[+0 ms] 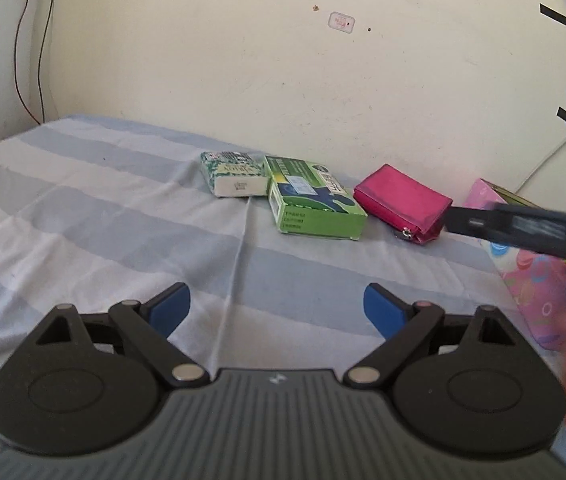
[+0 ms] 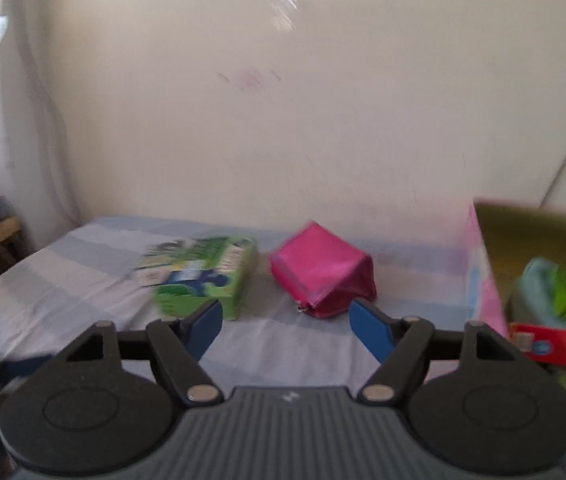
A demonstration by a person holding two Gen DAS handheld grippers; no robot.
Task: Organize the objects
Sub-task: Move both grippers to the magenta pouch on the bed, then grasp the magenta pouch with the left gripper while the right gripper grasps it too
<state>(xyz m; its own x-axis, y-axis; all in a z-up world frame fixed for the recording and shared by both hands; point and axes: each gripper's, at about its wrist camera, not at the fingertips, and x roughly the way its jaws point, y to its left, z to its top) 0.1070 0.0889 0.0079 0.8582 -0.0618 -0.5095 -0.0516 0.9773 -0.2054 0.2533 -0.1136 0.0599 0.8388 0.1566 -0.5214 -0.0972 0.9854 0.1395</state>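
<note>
The pink pouch [image 2: 323, 272] lies zipped on the bed [image 1: 83, 208], right of a green box [image 1: 311, 200]. Far right, a pink carton [image 2: 487, 280] holds packets [image 2: 563, 344]. Both claws, left [image 1: 277, 310] and right [image 2: 285, 326], gape empty.

2 cartons on the bed: 1 green box [image 1: 315, 200], 1 white-green box [image 1: 235, 174]. 1 pink pouch [image 1: 403, 202]. 1 pink storage box [image 1: 535, 280], approx. 3 packs inside, blurred. 2 claws: left claw [image 1: 277, 312], right claw [image 2: 283, 330].
</note>
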